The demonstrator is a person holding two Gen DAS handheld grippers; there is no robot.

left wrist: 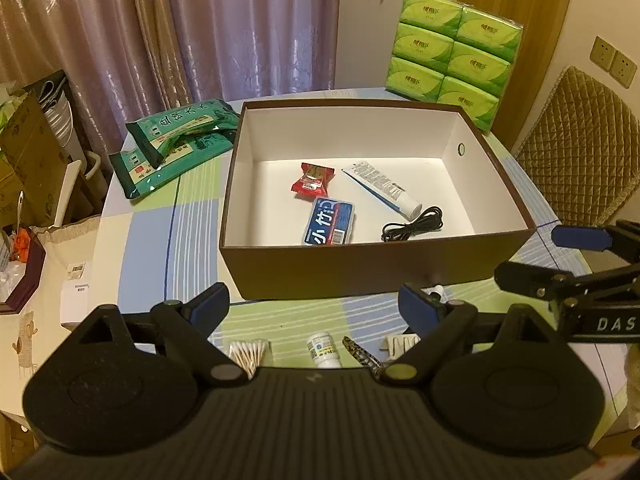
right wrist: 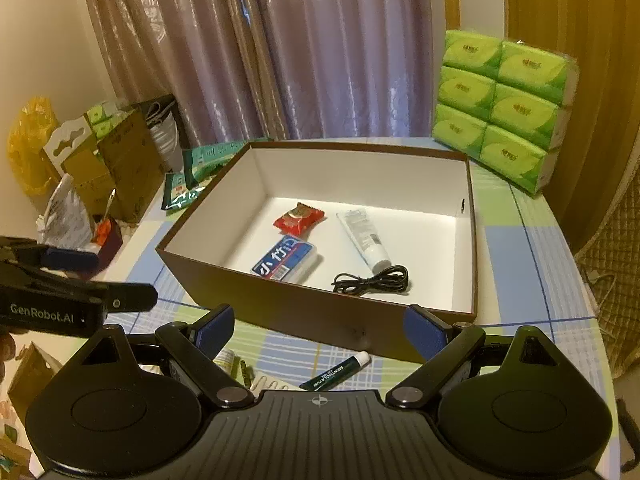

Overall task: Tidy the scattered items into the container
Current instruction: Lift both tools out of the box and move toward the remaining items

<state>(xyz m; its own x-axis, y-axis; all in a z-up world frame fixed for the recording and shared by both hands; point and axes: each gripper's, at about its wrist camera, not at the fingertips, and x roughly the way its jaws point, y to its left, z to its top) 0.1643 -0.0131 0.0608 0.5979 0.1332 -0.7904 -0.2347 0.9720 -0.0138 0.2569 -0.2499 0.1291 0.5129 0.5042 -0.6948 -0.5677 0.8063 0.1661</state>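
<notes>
While four items already lay inside, the brown box [left wrist: 360, 268] sat open-topped mid-desk [left wrist: 160, 240], white-lined, holding a red sachet [left wrist: 312, 182], blue case [left wrist: 330, 226], white tube [left wrist: 384, 190] and coiled black cable [left wrist: 414, 226]. Left gripper [left wrist: 314, 304] and right gripper [right wrist: 318, 326] hung before its near wall, jaws spread and empty, probably to pick next. Cotton swabs [left wrist: 248, 354], a small bottle [left wrist: 323, 350] and a green tube [right wrist: 336, 372] remained outside, near that wall.
</notes>
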